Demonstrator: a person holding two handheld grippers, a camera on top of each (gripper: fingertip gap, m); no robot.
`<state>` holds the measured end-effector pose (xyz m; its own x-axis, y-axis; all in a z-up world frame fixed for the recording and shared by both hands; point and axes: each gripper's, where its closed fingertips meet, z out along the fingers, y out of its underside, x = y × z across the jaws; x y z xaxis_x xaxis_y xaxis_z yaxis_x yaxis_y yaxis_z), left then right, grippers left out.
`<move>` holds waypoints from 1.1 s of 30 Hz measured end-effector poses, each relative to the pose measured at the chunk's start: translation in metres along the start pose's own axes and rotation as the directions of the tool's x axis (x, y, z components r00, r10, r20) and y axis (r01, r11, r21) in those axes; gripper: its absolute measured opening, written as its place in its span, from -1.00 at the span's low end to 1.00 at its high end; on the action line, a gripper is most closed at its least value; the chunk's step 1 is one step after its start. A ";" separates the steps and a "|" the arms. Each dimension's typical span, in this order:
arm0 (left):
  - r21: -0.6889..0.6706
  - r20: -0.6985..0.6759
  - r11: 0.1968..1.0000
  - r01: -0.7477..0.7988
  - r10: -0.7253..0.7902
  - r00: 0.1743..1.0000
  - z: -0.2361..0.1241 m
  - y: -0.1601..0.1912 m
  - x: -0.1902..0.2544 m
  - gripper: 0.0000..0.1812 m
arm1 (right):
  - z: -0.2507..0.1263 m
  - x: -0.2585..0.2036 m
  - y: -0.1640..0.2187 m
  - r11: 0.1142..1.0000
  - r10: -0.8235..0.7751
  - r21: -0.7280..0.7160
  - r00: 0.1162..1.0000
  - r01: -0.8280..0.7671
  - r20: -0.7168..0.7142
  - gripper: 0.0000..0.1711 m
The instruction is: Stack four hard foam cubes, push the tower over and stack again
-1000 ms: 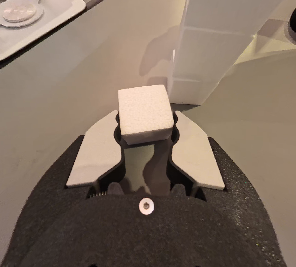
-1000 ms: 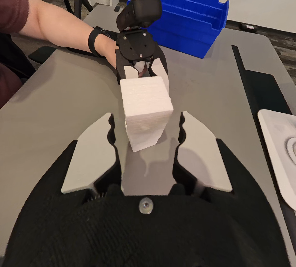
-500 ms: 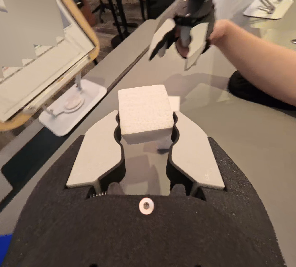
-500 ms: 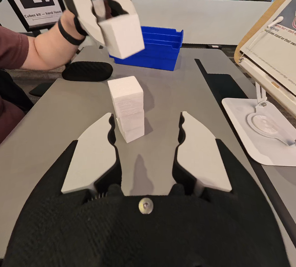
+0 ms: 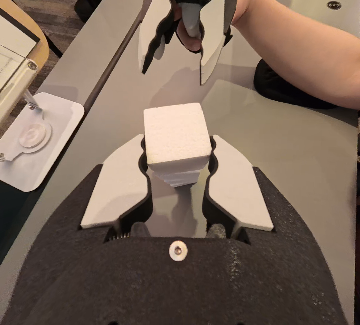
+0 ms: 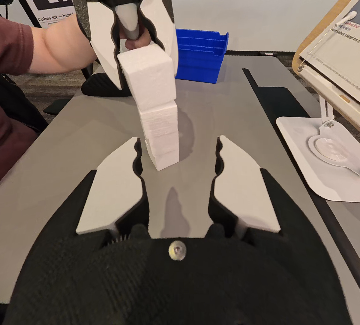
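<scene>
My left gripper (image 5: 177,150) is closed on the top foam cube (image 5: 176,134), one finger pressed to each side face, w/ the cube sitting right over the three-cube stack (image 6: 162,132). In the right wrist view that same gripper (image 6: 145,74) comes down from above, and the held cube (image 6: 148,74) looks to be touching the stack's upper cube, though I can't tell if it's fully seated. It sits a bit askew vs the column below; from the left wrist view only stepped edges of the lower cubes (image 5: 178,179) show under it.

My right gripper (image 6: 178,150) is wide open, nothing between its fingers, hovering above the grey table (image 6: 78,140) just short of the stack's base. From the left cam it (image 5: 172,74) hangs across from me, beyond the tower, jaws apart.

The tower stands roughly mid-table. A blue bin (image 6: 200,58) sits at the far end behind it, a white document stand base (image 6: 311,159) to the right of it, and a black pad (image 6: 105,85) to the left near the person's forearm (image 6: 58,48).
</scene>
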<state>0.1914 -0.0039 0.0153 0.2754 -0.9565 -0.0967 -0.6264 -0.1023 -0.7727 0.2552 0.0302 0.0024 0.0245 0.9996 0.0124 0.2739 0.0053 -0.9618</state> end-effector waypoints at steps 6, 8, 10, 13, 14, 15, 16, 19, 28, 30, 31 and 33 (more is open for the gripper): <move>0.004 -0.037 1.000 -0.004 0.004 0.999 0.004 0.005 0.001 -0.33 | -0.001 0.000 0.000 1.000 0.009 0.008 1.000 -0.009 0.006 -0.13; 0.016 -0.057 1.000 0.015 -0.014 0.998 0.005 0.004 0.001 -0.33 | -0.002 0.001 0.002 1.000 0.015 0.001 1.000 -0.015 0.005 -0.13; 0.030 -0.081 0.999 0.021 -0.018 0.997 0.005 0.003 0.002 -0.32 | -0.002 0.001 0.004 1.000 0.020 -0.005 1.000 -0.020 0.005 -0.13; 0.005 -0.071 1.000 0.023 -0.023 0.997 0.007 0.011 -0.001 -0.13 | -0.002 0.003 0.006 0.999 0.034 -0.008 0.999 -0.034 0.008 -0.13; 0.005 -0.072 1.000 0.025 -0.025 0.997 0.007 0.013 -0.002 -0.11 | -0.001 0.003 0.007 0.999 0.037 -0.010 0.999 -0.037 0.007 -0.13; 0.017 -0.078 0.999 0.031 -0.029 0.997 0.006 0.013 -0.001 -0.09 | -0.001 0.004 0.008 0.999 0.036 -0.011 0.999 -0.036 0.003 -0.13; 0.034 -0.082 0.998 0.045 -0.042 0.996 0.003 0.014 -0.001 -0.07 | -0.002 0.005 0.009 0.999 0.036 -0.012 0.999 -0.036 -0.002 -0.13; 0.109 -0.073 0.988 0.106 -0.099 0.992 -0.015 0.021 -0.001 -0.06 | -0.005 0.006 0.012 0.999 0.041 -0.029 0.999 -0.041 -0.013 -0.13; -0.080 0.098 0.908 0.411 -0.403 0.910 0.003 0.176 -0.011 -1.00 | -0.079 0.050 0.037 0.972 0.181 -0.085 0.926 -0.220 -0.332 -0.30; -0.037 0.077 0.859 0.511 -0.507 0.858 0.012 0.182 -0.009 -1.00 | -0.111 0.056 0.041 0.951 0.243 -0.076 0.874 -0.301 -0.421 -0.70; -0.013 0.068 0.839 0.545 -0.543 0.837 0.015 0.180 -0.008 -1.00 | -0.127 0.056 0.043 0.944 0.258 -0.070 0.853 -0.323 -0.454 -0.98; 0.000 0.096 0.828 0.560 -0.558 0.825 0.019 0.173 -0.010 -1.00 | -0.156 0.052 0.047 0.938 0.254 -0.070 0.811 -0.339 -0.528 -0.99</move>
<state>0.0940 -0.0072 -0.1291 0.6465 -0.7053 0.2908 -0.3646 -0.6205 -0.6943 0.4194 0.0780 0.0005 0.5968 0.7974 -0.0897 0.3155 -0.3360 -0.8874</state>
